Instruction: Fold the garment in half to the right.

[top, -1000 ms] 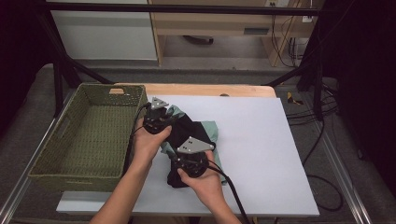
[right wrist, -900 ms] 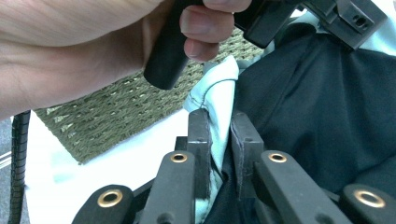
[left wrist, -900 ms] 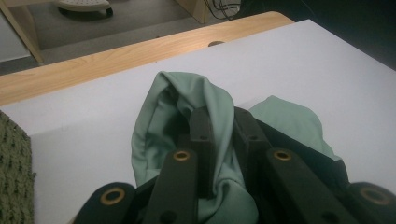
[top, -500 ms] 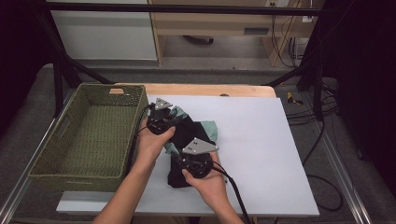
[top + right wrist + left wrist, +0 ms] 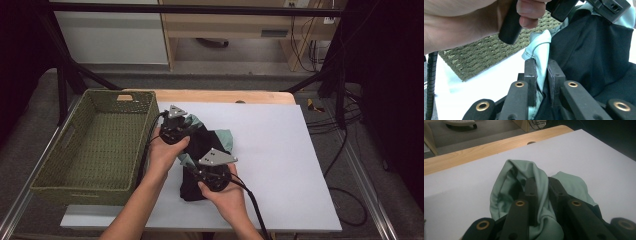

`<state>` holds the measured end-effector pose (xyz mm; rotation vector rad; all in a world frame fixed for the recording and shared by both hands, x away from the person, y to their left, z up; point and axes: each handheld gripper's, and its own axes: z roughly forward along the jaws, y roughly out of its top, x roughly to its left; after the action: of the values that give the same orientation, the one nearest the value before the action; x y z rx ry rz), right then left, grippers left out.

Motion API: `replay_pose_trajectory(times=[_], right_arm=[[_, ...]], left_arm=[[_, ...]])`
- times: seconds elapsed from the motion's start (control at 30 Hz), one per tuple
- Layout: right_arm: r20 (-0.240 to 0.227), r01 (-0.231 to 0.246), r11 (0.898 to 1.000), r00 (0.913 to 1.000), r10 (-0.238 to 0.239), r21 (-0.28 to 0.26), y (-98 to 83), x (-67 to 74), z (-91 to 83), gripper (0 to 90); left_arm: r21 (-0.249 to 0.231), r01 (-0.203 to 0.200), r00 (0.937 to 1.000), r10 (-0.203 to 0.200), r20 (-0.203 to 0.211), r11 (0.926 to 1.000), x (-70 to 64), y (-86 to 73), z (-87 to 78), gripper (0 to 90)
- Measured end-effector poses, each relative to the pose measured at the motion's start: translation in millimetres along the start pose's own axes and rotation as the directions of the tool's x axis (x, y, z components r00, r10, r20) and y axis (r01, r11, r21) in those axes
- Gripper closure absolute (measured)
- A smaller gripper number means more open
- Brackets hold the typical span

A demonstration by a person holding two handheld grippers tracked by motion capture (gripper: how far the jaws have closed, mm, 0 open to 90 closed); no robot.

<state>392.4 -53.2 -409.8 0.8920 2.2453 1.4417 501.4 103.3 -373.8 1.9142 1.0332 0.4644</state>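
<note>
A crumpled black and mint-green garment [image 5: 207, 145] lies on the white table top [image 5: 280, 150], just right of the basket. My left gripper [image 5: 541, 187] is shut on a fold of its green fabric [image 5: 521, 177], which bunches up between the jaws. My right gripper [image 5: 541, 72] is shut on the garment's green hem [image 5: 537, 50] where it meets the black cloth [image 5: 594, 57]. In the high view the left gripper [image 5: 187, 129] sits at the garment's far left edge, and the right gripper [image 5: 196, 167] at its near edge.
A green woven basket [image 5: 102, 145] stands on the table's left side, close to my left hand; its wall [image 5: 486, 55] is seen in the right gripper view. A wooden strip [image 5: 225, 96] runs along the table's far edge. Cables [image 5: 250, 200] trail from the grippers.
Both hands have shifted slightly, still holding the garment; the right gripper has edged a little to the right. The garment stays bunched between them.
</note>
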Motion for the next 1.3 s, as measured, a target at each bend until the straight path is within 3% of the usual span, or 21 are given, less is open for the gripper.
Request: replay_pose_trajectory(times=[0.37, 0.8, 1.3], right_arm=[[0.010, -0.005, 1.000, 0.9999, 0.005, 0.003, -4.7, -1.5, -6.1, 80.5], [0.038, -0.006, 1.000, 0.9992, 0.006, 0.014, -9.3, -6.0, -17.1, 79.9], [0.044, -0.014, 1.000, 0.9990, 0.013, 0.015, -13.3, -8.3, -21.8, 80.3]], left_arm=[[-0.006, -0.003, 0.9999, 0.003, 0.011, 1.0000, -7.1, 0.1, 1.6, 78.0], [-0.017, 0.026, 0.9990, -0.025, 0.038, 0.9995, -14.2, 0.3, 5.9, 76.7], [-0.027, 0.008, 0.9991, -0.007, 0.042, 0.9996, -21.3, 0.4, 8.6, 76.6]])
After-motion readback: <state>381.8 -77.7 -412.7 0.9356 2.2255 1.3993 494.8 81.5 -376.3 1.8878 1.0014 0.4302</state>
